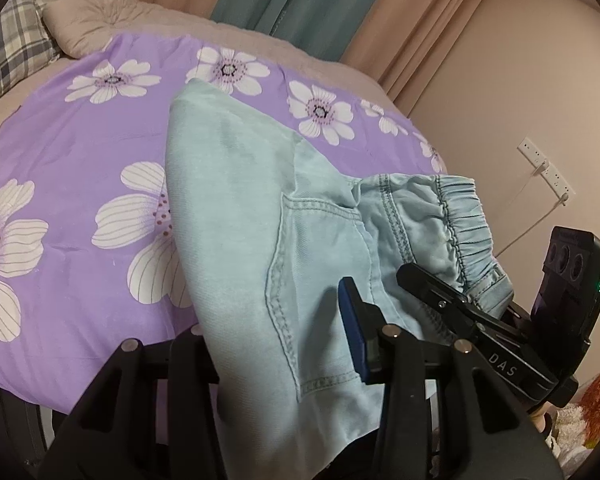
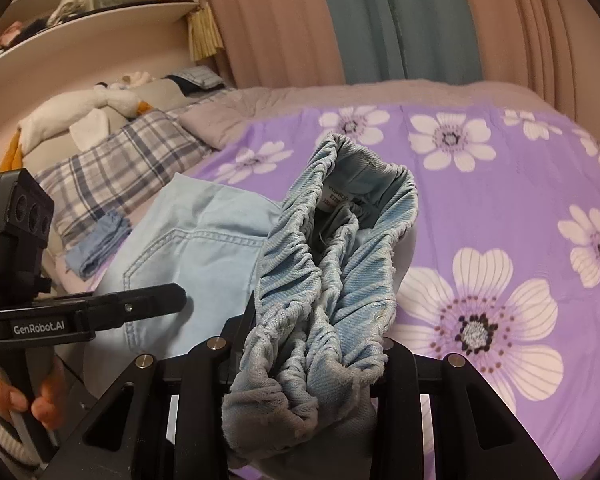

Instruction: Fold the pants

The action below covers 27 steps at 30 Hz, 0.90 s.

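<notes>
Light blue denim pants point(image 1: 228, 200) hang lifted over the purple flowered bed sheet point(image 1: 80, 152), with a back pocket facing the left wrist camera. My left gripper point(image 1: 272, 312) is shut on the pants near the pocket; one blue pad point(image 1: 354, 320) shows and the other finger is hidden under the cloth. My right gripper point(image 2: 304, 320) is shut on the bunched elastic waistband point(image 2: 340, 240), which fills the gap between its fingers. Each gripper also shows in the other's view: the right gripper point(image 1: 432, 280) at the waistband point(image 1: 464, 224), and the left gripper point(image 2: 168, 296) against the pants point(image 2: 204, 248), held by a hand point(image 2: 20, 392).
The bed sheet point(image 2: 500, 200) spreads wide to the right. A plaid pillow point(image 2: 112, 172), a small folded blue cloth point(image 2: 100, 240) and plush toys point(image 2: 92, 108) lie at the head of the bed. Curtains point(image 1: 300, 0) hang behind, and a wall socket strip point(image 1: 544, 164) is at the right.
</notes>
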Motion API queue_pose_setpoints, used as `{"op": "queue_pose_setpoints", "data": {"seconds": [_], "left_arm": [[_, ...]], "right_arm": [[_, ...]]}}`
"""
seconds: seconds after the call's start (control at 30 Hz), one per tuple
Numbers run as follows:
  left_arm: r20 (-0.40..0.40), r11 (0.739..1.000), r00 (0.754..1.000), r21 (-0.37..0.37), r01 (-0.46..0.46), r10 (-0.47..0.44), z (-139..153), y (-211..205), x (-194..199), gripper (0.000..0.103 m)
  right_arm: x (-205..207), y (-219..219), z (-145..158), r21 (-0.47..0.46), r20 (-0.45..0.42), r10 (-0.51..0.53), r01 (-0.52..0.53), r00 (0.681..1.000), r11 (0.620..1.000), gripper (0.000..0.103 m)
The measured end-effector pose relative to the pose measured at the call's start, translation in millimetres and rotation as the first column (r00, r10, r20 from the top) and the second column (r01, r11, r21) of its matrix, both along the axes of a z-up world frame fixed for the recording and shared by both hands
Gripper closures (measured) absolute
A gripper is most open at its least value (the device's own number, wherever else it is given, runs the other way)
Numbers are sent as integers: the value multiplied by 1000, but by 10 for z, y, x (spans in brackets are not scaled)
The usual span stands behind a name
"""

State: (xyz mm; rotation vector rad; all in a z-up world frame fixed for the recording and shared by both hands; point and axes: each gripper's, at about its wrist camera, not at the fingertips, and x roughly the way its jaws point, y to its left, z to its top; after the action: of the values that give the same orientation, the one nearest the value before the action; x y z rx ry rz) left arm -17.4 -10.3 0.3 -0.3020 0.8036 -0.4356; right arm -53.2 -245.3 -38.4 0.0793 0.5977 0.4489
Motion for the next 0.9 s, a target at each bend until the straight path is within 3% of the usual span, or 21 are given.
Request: {"op": "queue_pose_setpoints", "data": {"seconds": [0.17,0.9], "left_arm": [[37,1000,999,-5,-15,15,97,48,-77,75],[194,1000,981,-2,-8,8,584,121,-202,76]], "right_arm": [[-88,-4,86,-5,41,2,-2,999,1000,67],[-257,-25,402,-4,194,5,-4,981,1000,67]]}}
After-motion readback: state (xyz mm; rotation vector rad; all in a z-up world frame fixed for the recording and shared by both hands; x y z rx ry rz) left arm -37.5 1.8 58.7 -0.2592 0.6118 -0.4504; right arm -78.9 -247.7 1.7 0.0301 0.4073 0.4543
